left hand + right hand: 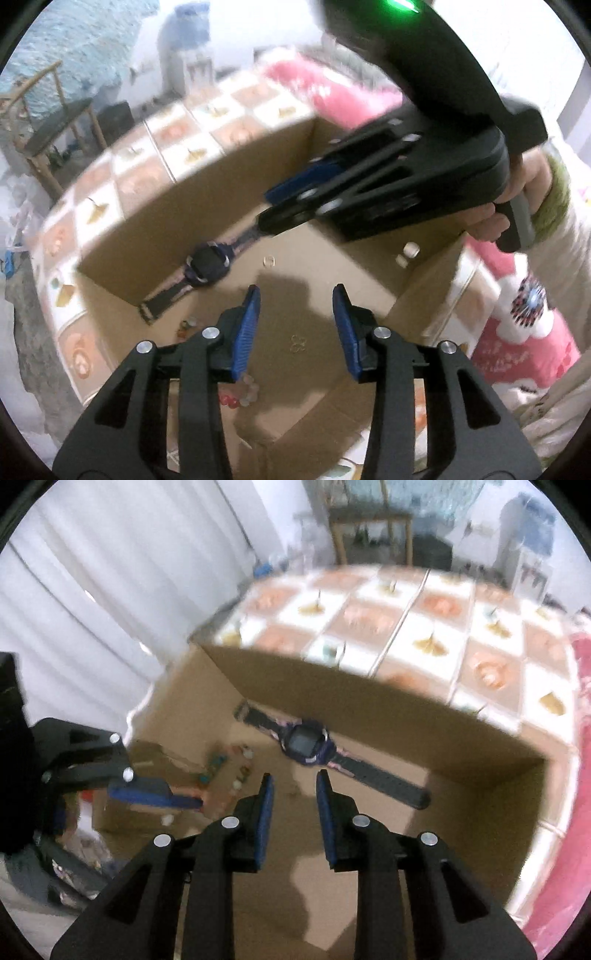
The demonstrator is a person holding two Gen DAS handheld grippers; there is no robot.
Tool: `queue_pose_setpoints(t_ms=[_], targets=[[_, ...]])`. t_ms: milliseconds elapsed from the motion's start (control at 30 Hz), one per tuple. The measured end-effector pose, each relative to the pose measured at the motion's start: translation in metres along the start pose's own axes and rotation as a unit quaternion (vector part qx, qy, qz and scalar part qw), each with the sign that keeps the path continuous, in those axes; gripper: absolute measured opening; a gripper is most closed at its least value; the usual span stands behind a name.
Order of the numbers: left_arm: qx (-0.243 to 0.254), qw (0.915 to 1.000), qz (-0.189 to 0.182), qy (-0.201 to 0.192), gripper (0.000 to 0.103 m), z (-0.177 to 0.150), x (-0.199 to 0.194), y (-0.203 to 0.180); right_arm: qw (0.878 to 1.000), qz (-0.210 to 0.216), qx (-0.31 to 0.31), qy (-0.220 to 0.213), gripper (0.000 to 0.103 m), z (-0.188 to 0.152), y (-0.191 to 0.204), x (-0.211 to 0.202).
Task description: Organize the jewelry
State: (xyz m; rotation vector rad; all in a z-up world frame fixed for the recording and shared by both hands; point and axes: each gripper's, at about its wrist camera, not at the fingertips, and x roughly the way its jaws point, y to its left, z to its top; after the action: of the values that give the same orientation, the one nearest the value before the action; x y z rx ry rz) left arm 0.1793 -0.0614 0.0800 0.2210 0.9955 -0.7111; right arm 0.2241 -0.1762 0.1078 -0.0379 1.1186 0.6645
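Observation:
A dark blue wristwatch [207,264] lies flat inside an open cardboard box [155,221], against its far wall; it also shows in the right wrist view [308,744]. My left gripper [295,295] is open and empty above the box floor. My right gripper [293,779] is open and empty just short of the watch; in the left wrist view its fingertips [269,210] hang over the watch strap's end. A bead bracelet [240,395], a small ring [269,261], a clover charm [296,343] and small beads [240,771] lie on the box floor.
The box stands on a bed with a checked orange and white cover [424,620]. A pink blanket [517,350] lies to the right. White curtains [92,609] hang to the left. A wooden table [369,520] and a water dispenser [188,55] stand behind.

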Motion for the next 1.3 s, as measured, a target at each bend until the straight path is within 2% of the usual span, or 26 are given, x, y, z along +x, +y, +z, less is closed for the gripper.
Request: queue_pose_setpoints(t_ms=[67,167,267,400,467,600,800,933,1000,1133,1300], targets=[[0.001,0.9991,0.011,-0.041,0.051,-0.007,-0.026,-0.006,0.999,0.001,-0.004,-0.043,0.029,-0.010,0.007,-0.033],[0.013,0.9947,0.034,-0.096,0.060,-0.027,-0.063,-0.024,0.993,0.010,-0.015,-0.114,0.036,-0.048,0.024,-0.093],[0.019,0.9893,0.048,-0.136,0.064,-0.064,-0.091,-0.044,0.989,0.029,-0.017,-0.145,0.041,-0.088,0.036,-0.122],[-0.007,0.9867,0.046,-0.156,0.066,-0.114,-0.099,-0.055,0.987,0.041,-0.008,-0.157,0.041,-0.151,0.052,-0.128],[-0.033,0.9862,0.047,-0.155,0.066,-0.132,-0.091,-0.054,0.988,0.041,0.004,-0.150,0.041,-0.175,0.055,-0.115],[-0.076,0.9867,0.056,-0.132,0.066,-0.165,-0.055,-0.059,0.993,0.020,0.047,-0.104,0.041,-0.209,0.053,-0.063],[-0.040,0.9919,0.069,-0.099,0.066,-0.177,-0.004,-0.076,0.996,-0.004,0.057,-0.064,0.041,-0.224,0.055,-0.013],[-0.007,0.9938,0.048,-0.100,0.060,-0.174,0.014,-0.089,0.998,-0.033,0.013,-0.049,0.035,-0.220,0.060,0.007],[0.024,0.9935,0.043,-0.103,0.054,-0.171,0.023,-0.101,0.999,-0.035,-0.009,-0.041,0.033,-0.216,0.062,0.016],[0.053,0.9943,0.025,-0.089,0.033,-0.165,0.043,-0.112,0.997,-0.038,-0.063,-0.025,0.028,-0.209,0.064,0.032],[0.062,0.9954,0.015,-0.072,0.022,-0.158,0.060,-0.112,0.994,-0.034,-0.106,-0.009,0.025,-0.205,0.066,0.048]])
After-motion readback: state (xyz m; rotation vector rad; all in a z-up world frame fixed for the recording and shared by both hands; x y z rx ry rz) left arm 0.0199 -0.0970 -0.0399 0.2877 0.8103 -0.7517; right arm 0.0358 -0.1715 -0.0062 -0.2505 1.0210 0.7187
